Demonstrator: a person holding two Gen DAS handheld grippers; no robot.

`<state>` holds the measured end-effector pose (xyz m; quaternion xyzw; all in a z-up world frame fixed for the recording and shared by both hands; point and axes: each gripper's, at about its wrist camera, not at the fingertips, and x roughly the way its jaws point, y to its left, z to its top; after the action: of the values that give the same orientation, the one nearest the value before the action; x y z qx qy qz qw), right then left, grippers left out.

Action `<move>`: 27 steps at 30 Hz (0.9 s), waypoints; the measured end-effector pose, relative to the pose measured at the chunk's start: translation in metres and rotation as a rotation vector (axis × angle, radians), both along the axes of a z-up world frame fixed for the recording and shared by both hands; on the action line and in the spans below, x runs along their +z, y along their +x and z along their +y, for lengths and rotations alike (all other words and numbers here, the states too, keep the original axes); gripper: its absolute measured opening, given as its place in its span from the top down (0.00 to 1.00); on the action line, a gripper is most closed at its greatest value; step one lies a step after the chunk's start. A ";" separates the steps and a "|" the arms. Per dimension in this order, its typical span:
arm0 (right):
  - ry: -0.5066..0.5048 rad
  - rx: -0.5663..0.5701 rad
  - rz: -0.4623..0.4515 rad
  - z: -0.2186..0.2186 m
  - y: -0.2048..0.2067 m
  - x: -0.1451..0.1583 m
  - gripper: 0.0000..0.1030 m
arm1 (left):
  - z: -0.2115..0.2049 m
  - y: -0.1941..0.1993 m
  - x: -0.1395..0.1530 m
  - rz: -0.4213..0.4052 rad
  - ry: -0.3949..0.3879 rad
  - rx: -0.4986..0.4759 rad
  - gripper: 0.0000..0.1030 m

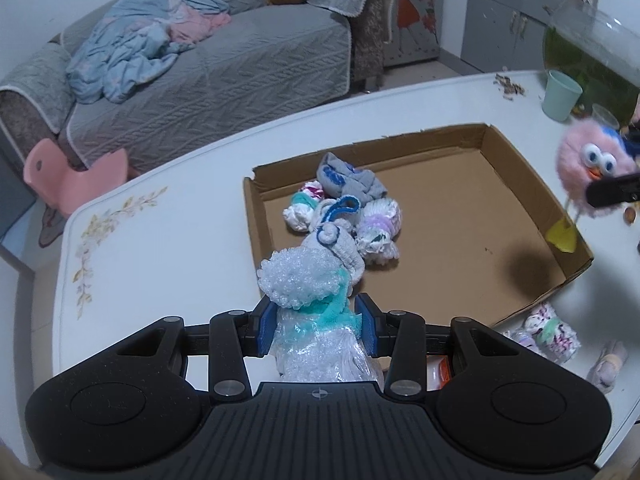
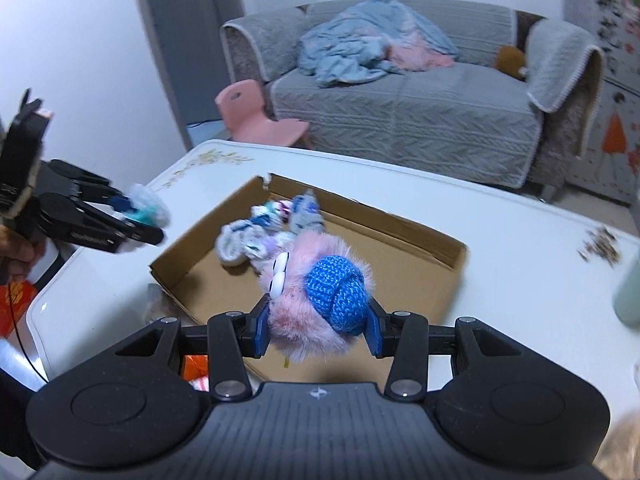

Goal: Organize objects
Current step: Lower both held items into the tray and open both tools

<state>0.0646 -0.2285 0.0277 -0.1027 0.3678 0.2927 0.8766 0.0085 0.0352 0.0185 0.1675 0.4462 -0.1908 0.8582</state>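
Note:
My left gripper (image 1: 316, 322) is shut on a fluffy white and teal sock bundle (image 1: 298, 278), held above the near left edge of a shallow cardboard box (image 1: 516, 168). Several rolled sock bundles (image 1: 344, 212) lie in the box's left part. My right gripper (image 2: 316, 326) is shut on a pink fluffy bird toy (image 2: 304, 304) with a blue knitted cap (image 2: 336, 286), held above the box (image 2: 400, 240). The toy also shows at the right in the left wrist view (image 1: 592, 164). The left gripper with its bundle shows at the left in the right wrist view (image 2: 140, 212).
The box sits on a white table (image 1: 160, 248). A patterned sock bundle (image 1: 552, 330) and a pale toy (image 1: 608, 364) lie on the table outside the box's near corner. A mint cup (image 1: 560, 94) and a fish tank (image 1: 592, 52) stand at the far right. A grey sofa (image 2: 400, 100) is behind.

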 end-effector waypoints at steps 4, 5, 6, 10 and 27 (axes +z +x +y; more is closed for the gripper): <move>0.011 0.053 0.005 0.026 0.011 -0.004 0.60 | -0.005 0.005 -0.011 0.005 0.019 -0.031 0.53; 0.010 0.063 0.009 0.033 0.014 -0.007 0.60 | -0.005 0.007 -0.015 0.006 0.024 -0.037 0.53; 0.006 0.076 0.010 0.040 0.017 -0.009 0.60 | -0.006 0.009 -0.019 0.009 0.028 -0.041 0.53; -0.003 0.113 0.030 0.064 0.029 -0.026 0.60 | -0.006 0.018 -0.040 0.039 0.064 -0.052 0.53; -0.065 0.182 0.131 0.118 0.036 -0.080 0.60 | -0.011 0.021 -0.080 0.096 0.104 -0.148 0.47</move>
<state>0.1011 -0.1105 -0.0528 -0.1449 0.4229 0.3652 0.8165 0.0292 0.0242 -0.0615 0.2353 0.4824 -0.2381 0.8094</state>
